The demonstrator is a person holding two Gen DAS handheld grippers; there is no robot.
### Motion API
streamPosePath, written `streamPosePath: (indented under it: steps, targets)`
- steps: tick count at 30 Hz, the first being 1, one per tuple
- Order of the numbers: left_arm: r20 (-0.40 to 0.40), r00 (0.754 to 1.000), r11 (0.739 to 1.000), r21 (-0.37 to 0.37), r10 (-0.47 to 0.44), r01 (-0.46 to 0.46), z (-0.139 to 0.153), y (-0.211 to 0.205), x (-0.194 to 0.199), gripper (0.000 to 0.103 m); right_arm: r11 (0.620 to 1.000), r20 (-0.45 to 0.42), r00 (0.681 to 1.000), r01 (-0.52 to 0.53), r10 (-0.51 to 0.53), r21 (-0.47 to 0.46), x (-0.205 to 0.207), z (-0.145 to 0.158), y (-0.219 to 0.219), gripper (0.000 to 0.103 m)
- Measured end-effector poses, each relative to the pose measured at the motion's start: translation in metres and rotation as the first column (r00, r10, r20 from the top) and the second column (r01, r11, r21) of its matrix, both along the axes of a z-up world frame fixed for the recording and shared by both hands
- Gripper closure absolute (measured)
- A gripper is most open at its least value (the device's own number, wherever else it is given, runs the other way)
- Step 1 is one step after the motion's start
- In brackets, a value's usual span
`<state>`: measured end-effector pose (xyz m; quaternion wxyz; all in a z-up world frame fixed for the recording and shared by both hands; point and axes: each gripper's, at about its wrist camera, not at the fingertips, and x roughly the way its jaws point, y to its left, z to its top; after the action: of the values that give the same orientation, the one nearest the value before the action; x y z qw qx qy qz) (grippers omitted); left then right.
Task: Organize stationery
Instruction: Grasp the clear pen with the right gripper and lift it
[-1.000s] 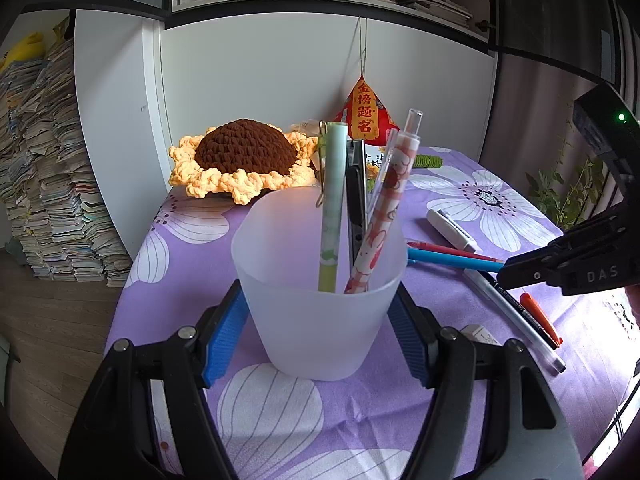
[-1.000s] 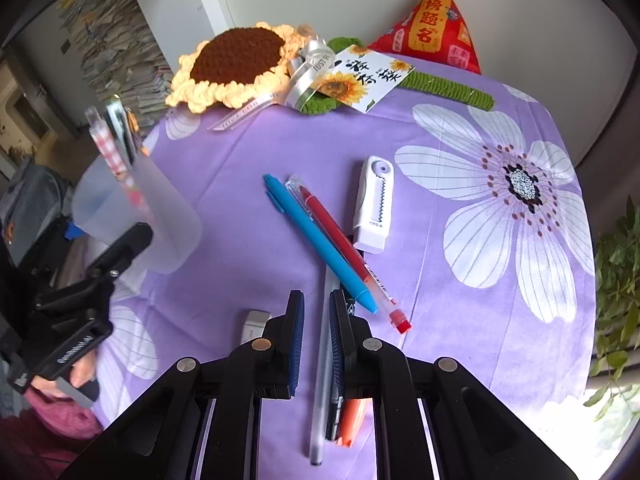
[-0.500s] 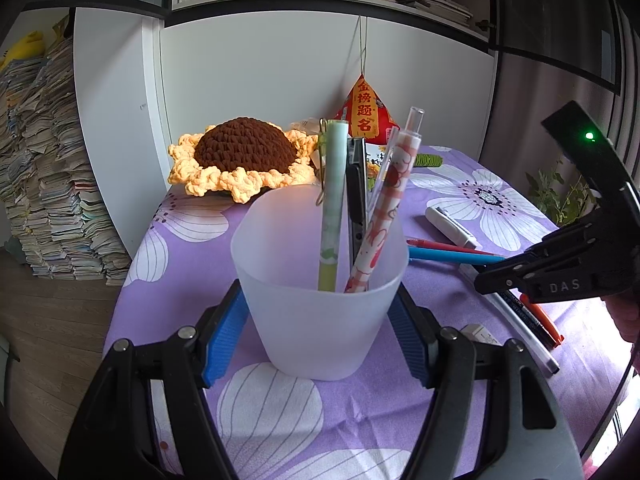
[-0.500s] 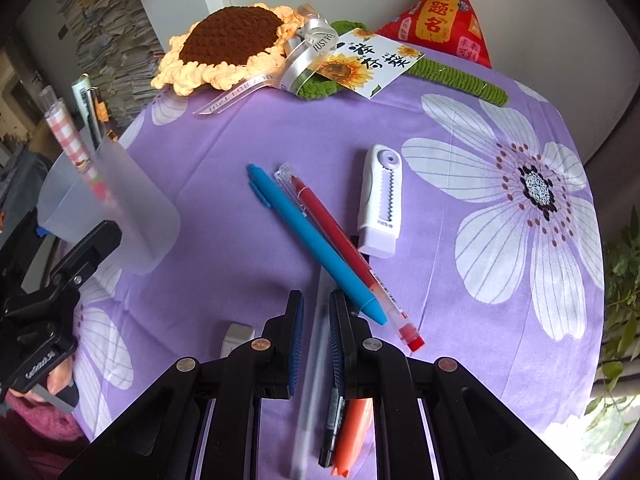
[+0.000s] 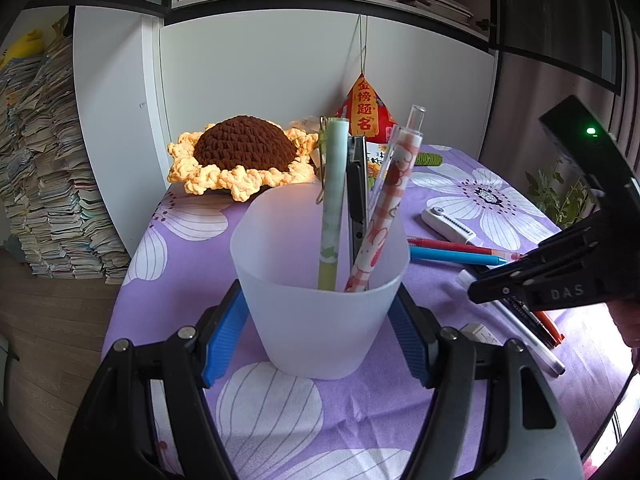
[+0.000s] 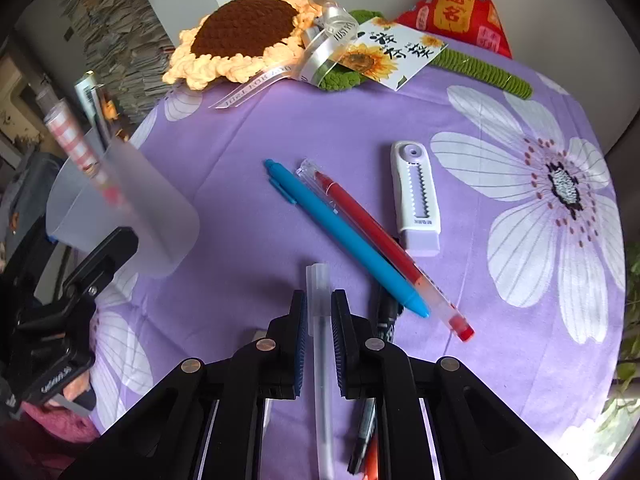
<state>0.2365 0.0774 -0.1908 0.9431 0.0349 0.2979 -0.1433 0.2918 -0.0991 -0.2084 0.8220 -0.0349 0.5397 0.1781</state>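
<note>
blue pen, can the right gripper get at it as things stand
Probably not right away. The right gripper is shut on the clear pen, so its jaws are occupied. The blue pen itself lies uncovered on the cloth just ahead, beside the red pen.

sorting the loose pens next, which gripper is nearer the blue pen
Right. The right gripper is shut on a clear white pen lying just beside the blue pen. The left gripper clamps the frosted cup, farther off.
</note>
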Motion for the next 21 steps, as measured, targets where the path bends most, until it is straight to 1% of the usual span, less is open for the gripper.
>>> streamPosePath:
  steps: [6,8,11,13,15,21]
  targets:
    - [-0.001,1.0,1.0,0.0,0.0,0.0,0.0,0.0,0.0,0.034,1.0,0.04,0.999,-0.019,0.019,0.007,-0.017,0.017,-0.002,0.09]
    - [-0.001,1.0,1.0,0.0,0.0,0.0,0.0,0.0,0.0,0.034,0.999,0.041,0.998,-0.042,0.042,0.013,-0.022,0.02,-0.001,0.09]
    - [-0.001,1.0,1.0,0.0,0.0,0.0,0.0,0.0,0.0,0.034,0.998,0.014,0.998,-0.058,0.058,-0.019,-0.026,0.015,0.003,0.09]
    - [0.0,1.0,1.0,0.0,0.0,0.0,0.0,0.0,0.0,0.034,0.997,-0.016,0.998,-0.059,0.058,-0.05,-0.026,0.005,0.004,0.09]
    - [0.0,1.0,1.0,0.0,0.0,0.0,0.0,0.0,0.0,0.034,0.996,-0.035,0.998,-0.061,0.059,-0.058,-0.026,-0.001,0.003,0.09]
    - [-0.001,1.0,1.0,0.0,0.0,0.0,0.0,0.0,0.0,0.034,0.999,-0.014,0.999,-0.03,0.03,-0.044,-0.015,0.002,0.001,0.09]
